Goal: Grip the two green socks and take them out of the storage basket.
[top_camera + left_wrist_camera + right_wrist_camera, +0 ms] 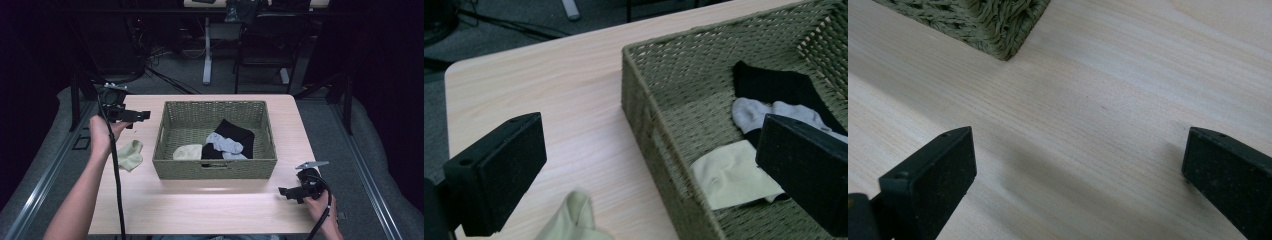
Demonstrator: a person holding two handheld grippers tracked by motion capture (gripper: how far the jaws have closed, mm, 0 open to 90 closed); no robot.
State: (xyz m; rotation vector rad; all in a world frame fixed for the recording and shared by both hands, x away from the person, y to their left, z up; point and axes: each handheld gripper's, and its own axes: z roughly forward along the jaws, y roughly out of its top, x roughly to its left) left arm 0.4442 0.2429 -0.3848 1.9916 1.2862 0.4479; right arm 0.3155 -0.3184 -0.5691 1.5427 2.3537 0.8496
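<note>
The left gripper [142, 116] hangs wide open and empty above the pale green sock [130, 154], beside the basket [215, 170]. The right gripper [286, 192] is open too, holding nothing.

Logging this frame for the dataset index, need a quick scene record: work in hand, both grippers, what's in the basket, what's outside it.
work in hand: sorting socks at a woven basket
left gripper: open, empty, raised above the table's left side
right gripper: open, empty, low over the table near the basket's front right corner
in basket: black sock, grey sock, pale yellow sock
outside basket: light green sock flat on the table, left of the basket, below the left gripper
</note>
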